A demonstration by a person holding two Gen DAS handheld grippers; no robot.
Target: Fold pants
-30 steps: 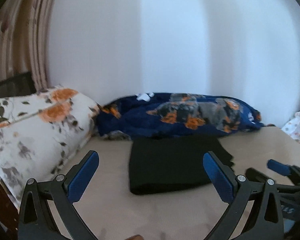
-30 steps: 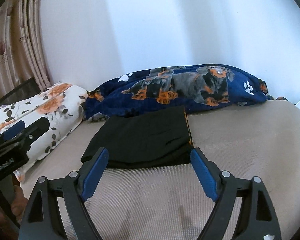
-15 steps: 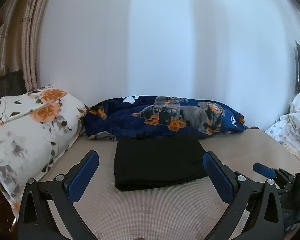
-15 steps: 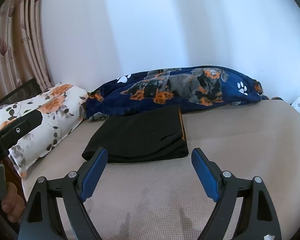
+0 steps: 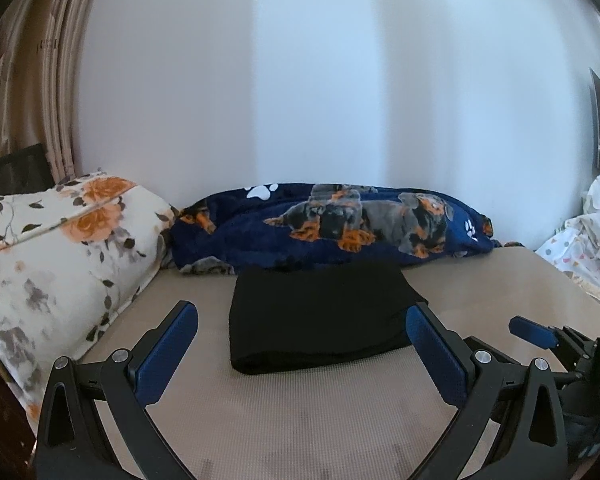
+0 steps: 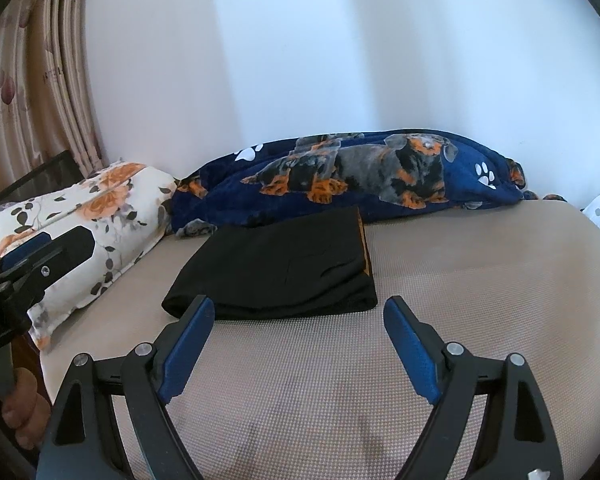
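Note:
The black pants (image 5: 320, 316) lie folded into a flat rectangle on the beige bed, also in the right wrist view (image 6: 276, 268), where an orange-brown waistband edge shows on their right side. My left gripper (image 5: 300, 312) is open and empty, held back from the near edge of the pants. My right gripper (image 6: 298, 308) is open and empty, just in front of the pants. The right gripper's tip shows at the right of the left wrist view (image 5: 536, 330); the left gripper shows at the left of the right wrist view (image 6: 32, 260).
A floral pillow (image 5: 48, 256) lies at the left. A navy dog-print blanket (image 5: 340, 228) is rolled along the white wall behind the pants. A spotted white cloth (image 5: 584, 236) sits at the right. Curtains (image 6: 32, 92) hang at the left.
Both grippers have pulled back and away from the folded pants, staying open. The pants have not moved.

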